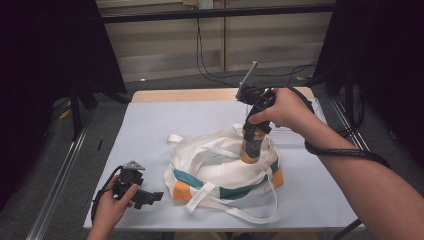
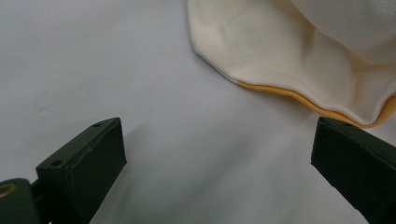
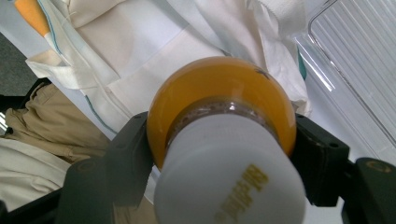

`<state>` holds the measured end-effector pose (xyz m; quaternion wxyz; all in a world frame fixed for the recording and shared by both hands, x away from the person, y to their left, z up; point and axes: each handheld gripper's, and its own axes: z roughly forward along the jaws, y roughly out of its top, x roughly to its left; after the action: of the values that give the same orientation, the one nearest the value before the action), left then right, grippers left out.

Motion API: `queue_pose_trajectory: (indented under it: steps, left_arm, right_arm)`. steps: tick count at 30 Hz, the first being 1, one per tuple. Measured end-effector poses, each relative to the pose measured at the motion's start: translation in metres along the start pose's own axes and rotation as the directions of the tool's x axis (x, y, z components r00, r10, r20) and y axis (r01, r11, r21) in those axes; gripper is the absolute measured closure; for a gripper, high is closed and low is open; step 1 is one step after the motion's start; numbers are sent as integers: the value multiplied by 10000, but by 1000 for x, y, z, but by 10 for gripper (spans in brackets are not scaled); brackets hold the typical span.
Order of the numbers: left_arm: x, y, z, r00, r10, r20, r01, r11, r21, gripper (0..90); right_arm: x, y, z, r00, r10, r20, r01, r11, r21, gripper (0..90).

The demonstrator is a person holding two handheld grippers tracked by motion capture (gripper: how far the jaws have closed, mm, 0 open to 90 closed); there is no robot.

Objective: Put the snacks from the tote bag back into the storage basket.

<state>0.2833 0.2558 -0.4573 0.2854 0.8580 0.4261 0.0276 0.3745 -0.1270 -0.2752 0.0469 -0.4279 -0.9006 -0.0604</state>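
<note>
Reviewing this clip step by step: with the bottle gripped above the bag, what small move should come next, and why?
Probably lift the right gripper a little higher. Its jaws are shut on the bottle, whose base in the high view sits level with the bag folds. The left gripper rests open on the table beside the bag, not holding it.

In the right gripper view, the bottle point(image 3: 224, 154) hides most of the cloth bag point(image 3: 140, 56) from us, its white cap cut off at six o'clock, lettering blurred. At three o'clock, a clear tray point(image 3: 359, 70) runs past the edge.
</note>
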Motion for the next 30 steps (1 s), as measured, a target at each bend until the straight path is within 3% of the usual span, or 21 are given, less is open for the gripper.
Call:
queue_pose_trajectory:
  steps: [30]
  left_arm:
    - [-2,0,1,10000,58,36,-58,10000,30,28]
  right_arm:
    - [-17,9,-41,9993,372,70,-372,9993,-38,298]
